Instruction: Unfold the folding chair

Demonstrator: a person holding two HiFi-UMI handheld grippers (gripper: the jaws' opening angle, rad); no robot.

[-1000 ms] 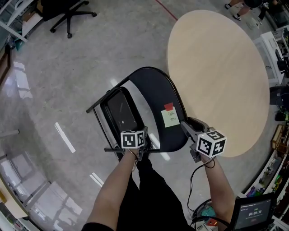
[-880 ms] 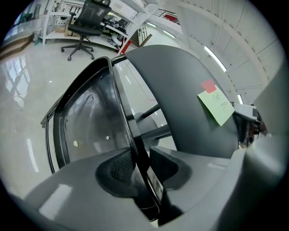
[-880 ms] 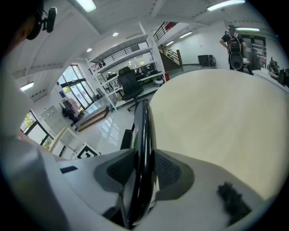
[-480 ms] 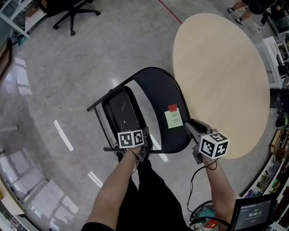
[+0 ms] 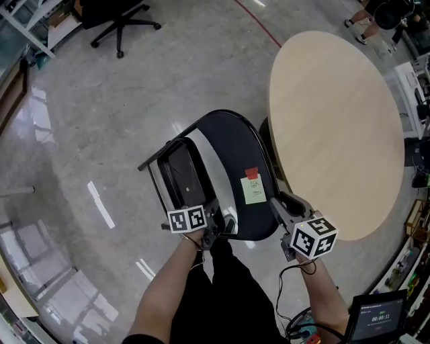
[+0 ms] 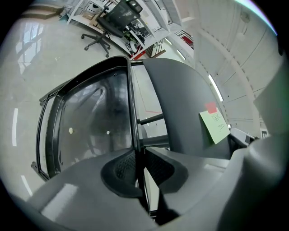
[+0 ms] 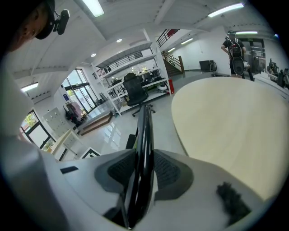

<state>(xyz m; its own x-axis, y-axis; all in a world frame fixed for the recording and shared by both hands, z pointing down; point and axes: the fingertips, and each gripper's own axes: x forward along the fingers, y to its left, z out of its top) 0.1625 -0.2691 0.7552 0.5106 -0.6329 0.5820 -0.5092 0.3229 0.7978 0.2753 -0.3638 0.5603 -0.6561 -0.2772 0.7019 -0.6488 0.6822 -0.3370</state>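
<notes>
The black folding chair (image 5: 232, 144) stands half folded on the floor in front of me, beside the table. Its backrest (image 6: 180, 103) carries a green sticky note (image 5: 252, 190) and a red tag (image 5: 251, 173). The glossy seat panel (image 5: 180, 171) lies to the left of it. My left gripper (image 5: 216, 225) has just been closing, and its pads are now shut on the thin black seat-frame bar (image 6: 132, 103). My right gripper (image 5: 279, 201) has also been closing and now clamps the black edge tube (image 7: 145, 131) on the backrest's right side.
A round beige table (image 5: 336, 121) stands close on the chair's right. A black office chair (image 5: 114, 20) is far off at the top left. A person (image 7: 237, 52) stands beyond the table. Shelving lines the walls, and a screen (image 5: 376, 316) sits at the bottom right.
Both grippers have moved up a little with the chair in them. The left gripper's marker cube has rolled. The chair sits slightly nearer the table.
</notes>
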